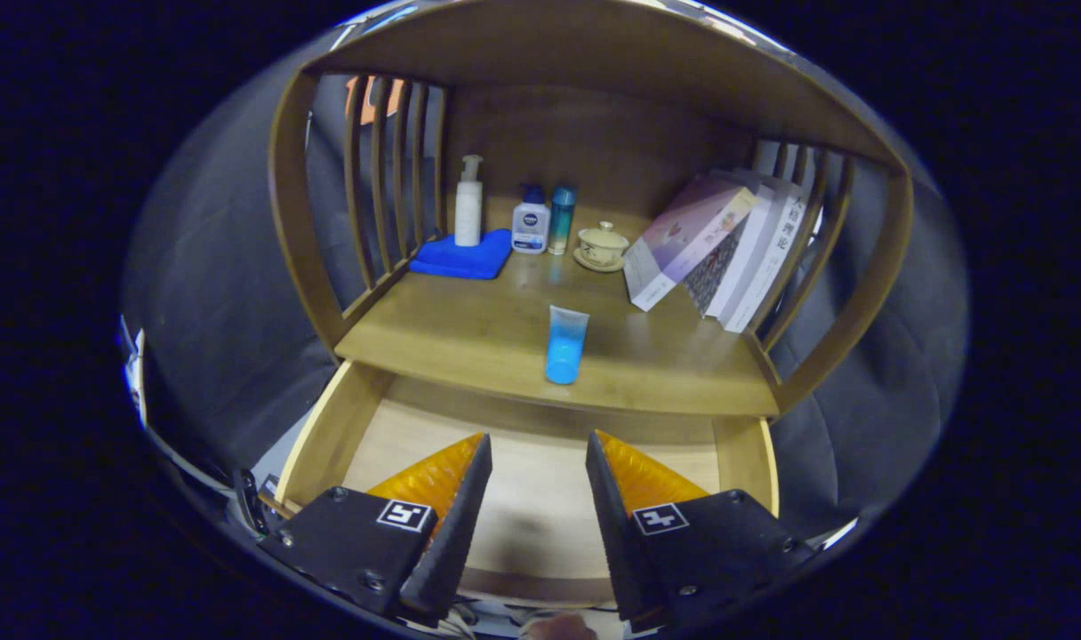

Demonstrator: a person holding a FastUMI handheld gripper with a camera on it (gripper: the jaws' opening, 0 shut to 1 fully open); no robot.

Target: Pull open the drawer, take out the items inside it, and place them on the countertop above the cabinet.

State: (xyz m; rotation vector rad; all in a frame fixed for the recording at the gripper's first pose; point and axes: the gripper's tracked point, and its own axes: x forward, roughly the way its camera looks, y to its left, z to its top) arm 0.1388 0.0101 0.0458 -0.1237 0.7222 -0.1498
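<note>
The wooden drawer is pulled out under the countertop. Its pale floor shows bare between and around my fingers. My gripper is open and hangs over the drawer's middle, with nothing between the fingers. A blue squeeze tube lies on the countertop near its front edge, just beyond the fingertips.
At the back of the countertop stand a white pump bottle on a blue cloth, a white-and-blue bottle, a teal bottle and a lidded cup on a saucer. Several books lean at the right. Slatted sides enclose the shelf.
</note>
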